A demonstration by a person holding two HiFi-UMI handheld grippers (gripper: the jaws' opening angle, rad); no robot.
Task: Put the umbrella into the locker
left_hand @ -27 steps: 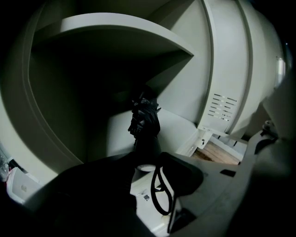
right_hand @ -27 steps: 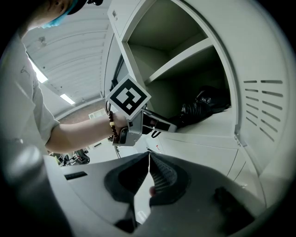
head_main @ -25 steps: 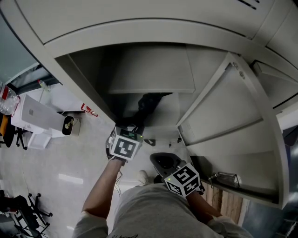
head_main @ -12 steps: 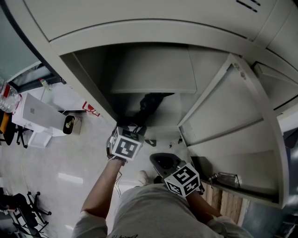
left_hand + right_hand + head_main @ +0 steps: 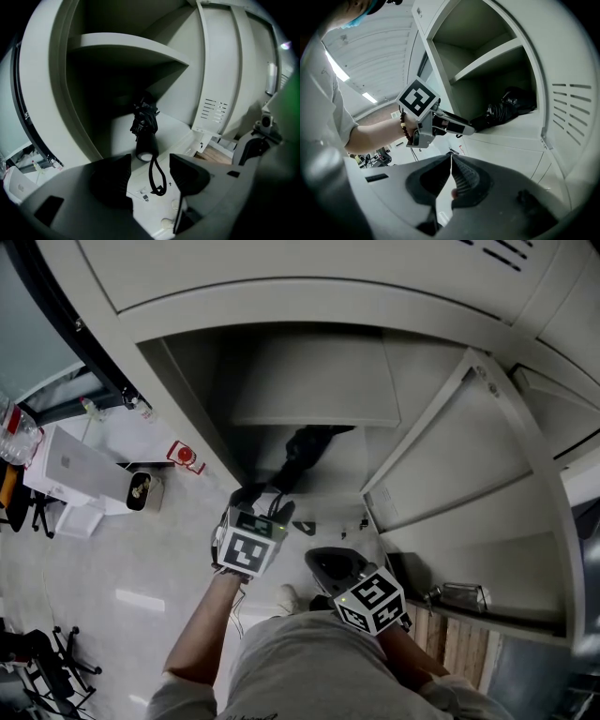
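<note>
Evidently light and soft, the umbrella (image 5: 146, 127) (stiffest at its near handle) lay free; the left gripper (image 5: 150, 165), its jaws just opened wide, held nothing.

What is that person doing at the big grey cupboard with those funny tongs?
A person is putting a folded black umbrella into an open pale grey metal locker. It lies on the compartment floor, strap loop trailing toward the left tongs, which have just been opening and grip nothing. The right tongs are shut and empty.
</note>
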